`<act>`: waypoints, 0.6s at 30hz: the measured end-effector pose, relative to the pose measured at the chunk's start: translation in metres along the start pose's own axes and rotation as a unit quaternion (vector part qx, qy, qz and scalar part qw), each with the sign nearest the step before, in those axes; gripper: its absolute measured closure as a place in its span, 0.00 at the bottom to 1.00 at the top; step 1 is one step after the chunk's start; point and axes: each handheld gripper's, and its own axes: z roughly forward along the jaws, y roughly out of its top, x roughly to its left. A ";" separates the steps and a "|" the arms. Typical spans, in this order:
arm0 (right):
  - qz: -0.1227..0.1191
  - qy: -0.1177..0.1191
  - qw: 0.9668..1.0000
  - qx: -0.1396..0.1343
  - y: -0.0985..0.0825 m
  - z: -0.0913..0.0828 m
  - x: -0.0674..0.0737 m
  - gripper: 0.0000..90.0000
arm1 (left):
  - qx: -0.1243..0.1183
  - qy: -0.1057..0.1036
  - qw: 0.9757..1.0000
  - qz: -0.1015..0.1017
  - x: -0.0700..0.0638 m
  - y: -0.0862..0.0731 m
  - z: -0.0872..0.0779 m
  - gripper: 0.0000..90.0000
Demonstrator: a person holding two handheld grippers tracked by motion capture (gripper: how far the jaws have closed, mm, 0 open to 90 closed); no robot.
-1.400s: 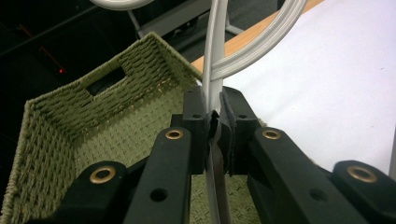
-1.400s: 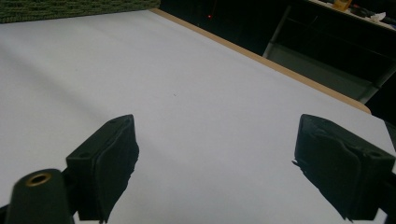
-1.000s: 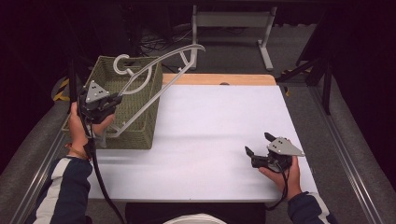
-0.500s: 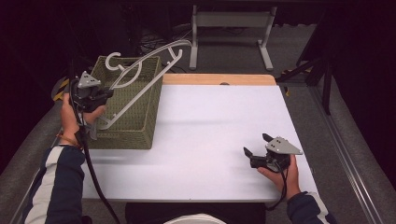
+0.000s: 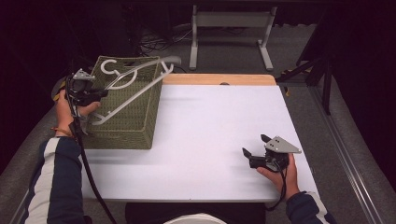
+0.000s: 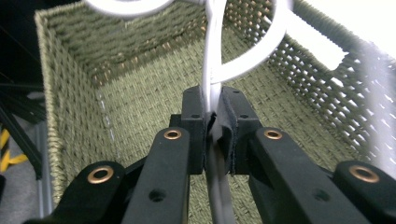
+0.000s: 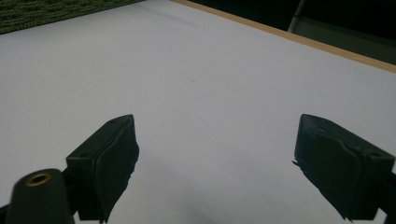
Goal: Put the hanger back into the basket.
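Observation:
A white plastic coat hanger [image 5: 133, 86] hangs tilted over the olive woven basket [image 5: 140, 123] at the table's left. My left gripper [image 5: 100, 93] is shut on the hanger near its lower end, above the basket's left side. In the left gripper view the hanger [image 6: 212, 70] runs up between the closed pads of my left gripper [image 6: 213, 135], with the basket's inside [image 6: 140, 93] below. My right gripper [image 5: 254, 148] rests low near the table's front right, held in a hand. Its jaws stand wide apart, and nothing lies between them in the right gripper view [image 7: 212, 154].
The white table top [image 5: 215, 126] has a wooden far edge [image 5: 219, 79]. A grey metal stand [image 5: 231, 28] is on the floor behind the table. A corner of the basket [image 7: 56, 11] shows at the top left of the right gripper view.
My left gripper has carried the hanger to the left over the basket and slightly down. The right gripper has stayed put.

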 end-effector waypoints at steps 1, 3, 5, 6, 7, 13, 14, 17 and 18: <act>0.000 0.001 1.000 0.001 0.000 0.000 0.000 0.15 | 0.005 0.000 1.000 -0.003 0.004 -0.002 0.003 0.90; 0.001 0.004 1.000 0.000 0.000 0.001 0.000 0.15 | 0.006 0.001 1.000 -0.010 0.009 -0.005 0.006 0.90; 0.001 0.004 1.000 0.003 0.000 0.001 0.001 0.15 | 0.021 0.008 1.000 -0.009 0.013 -0.007 0.010 0.90; 0.000 0.004 1.000 0.004 -0.001 0.001 0.001 0.15 | 0.031 0.015 0.999 -0.007 0.016 -0.008 0.012 0.90; 0.001 0.004 1.000 0.006 -0.001 0.002 0.001 0.15 | 0.031 0.015 0.999 -0.007 0.016 -0.008 0.012 0.90; -0.003 0.007 1.000 0.007 -0.001 0.002 0.002 0.16 | 0.098 0.040 0.994 0.008 0.022 -0.015 0.027 0.73; -0.003 0.007 1.000 0.006 -0.001 0.002 0.002 0.16 | 0.103 0.028 0.994 0.006 0.023 -0.016 0.027 0.70; -0.003 0.009 1.000 -0.002 0.000 0.001 0.004 0.16 | 0.069 0.045 0.997 -0.008 0.026 -0.016 0.021 0.64; -0.005 0.010 1.000 -0.004 0.000 0.000 0.004 0.16 | 0.069 0.045 0.997 -0.008 0.026 -0.016 0.021 0.61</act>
